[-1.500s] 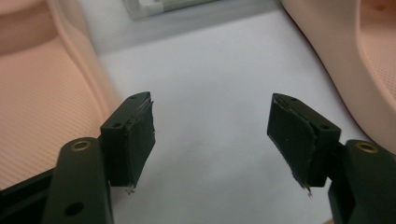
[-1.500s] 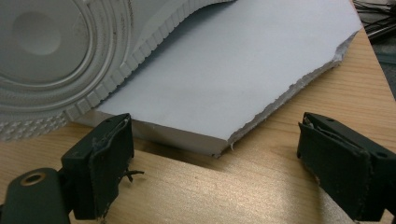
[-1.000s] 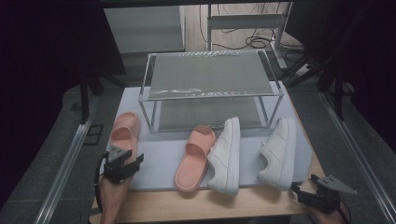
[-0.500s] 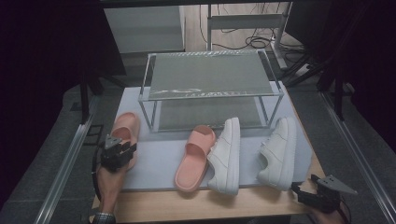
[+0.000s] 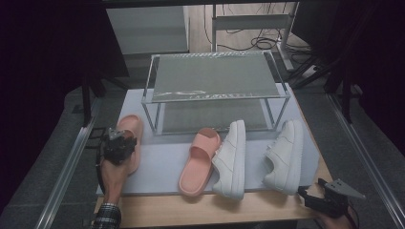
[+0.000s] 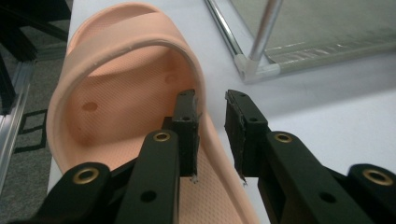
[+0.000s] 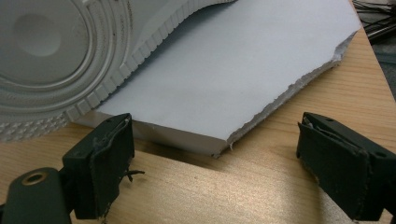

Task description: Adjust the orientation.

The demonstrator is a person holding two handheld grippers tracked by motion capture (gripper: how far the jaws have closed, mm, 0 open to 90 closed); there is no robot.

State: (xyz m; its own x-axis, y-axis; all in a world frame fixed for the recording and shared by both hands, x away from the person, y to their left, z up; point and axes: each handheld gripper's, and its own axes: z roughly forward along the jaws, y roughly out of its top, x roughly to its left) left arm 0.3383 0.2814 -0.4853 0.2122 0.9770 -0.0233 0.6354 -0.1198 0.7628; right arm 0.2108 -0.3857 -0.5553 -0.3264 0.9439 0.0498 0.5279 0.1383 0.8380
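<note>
Standing at twelve o'clock on the desk (image 5: 267, 212), the metal shoe rack (image 5: 215, 81) has a pale board (image 5: 162, 162) before it carrying two white sneakers and two pink slippers. At nine o'clock lies the left slipper (image 5: 130, 138); the left tongs (image 6: 211, 135) have just been closing astride its side rim, a gap remaining. At five o'clock the right tongs (image 7: 215, 163) rest released beside the right sneaker (image 5: 284, 155).

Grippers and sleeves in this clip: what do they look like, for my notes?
Both are black two-jaw tools. The left gripper has flat, worn pads and brass-coloured rivets on its links. The right gripper has the same thick pads, frayed at the edges, and in the high view carries a grey three-cornered plate. The left arm wears a checked cuff.
</note>
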